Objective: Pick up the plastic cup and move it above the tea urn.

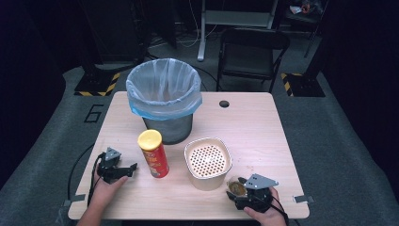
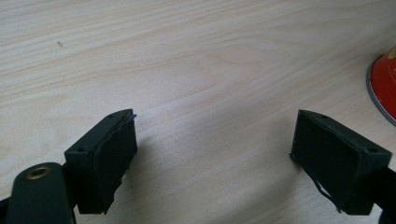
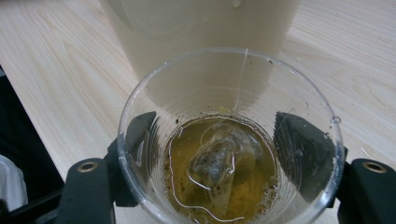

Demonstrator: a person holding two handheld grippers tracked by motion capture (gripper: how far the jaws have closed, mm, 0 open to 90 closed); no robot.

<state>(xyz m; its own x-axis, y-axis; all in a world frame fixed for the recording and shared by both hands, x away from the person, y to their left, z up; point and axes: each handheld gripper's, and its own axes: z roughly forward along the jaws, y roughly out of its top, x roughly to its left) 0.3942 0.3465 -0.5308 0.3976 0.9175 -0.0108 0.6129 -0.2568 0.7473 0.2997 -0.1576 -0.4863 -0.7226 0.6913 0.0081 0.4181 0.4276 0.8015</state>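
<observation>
Between right gripper (image 3: 224,154) fingers (image 3: 303,149): clear cup (image 3: 229,135), teabag inside.

1. the left hand (image 1: 104,187) comes in from the bottom edge and holds the left gripper (image 1: 127,168) low and level, jaws wide apart with nothing between them.
2. the right hand (image 1: 263,215) holds the right gripper (image 1: 235,188) low, jaws set on either side of a clear cup (image 3: 229,140).

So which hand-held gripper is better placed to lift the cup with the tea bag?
Right. The right hand-held gripper already has its jaws on either side of the clear cup, beside the cream container. The left hand-held gripper sits open over bare table.
</observation>
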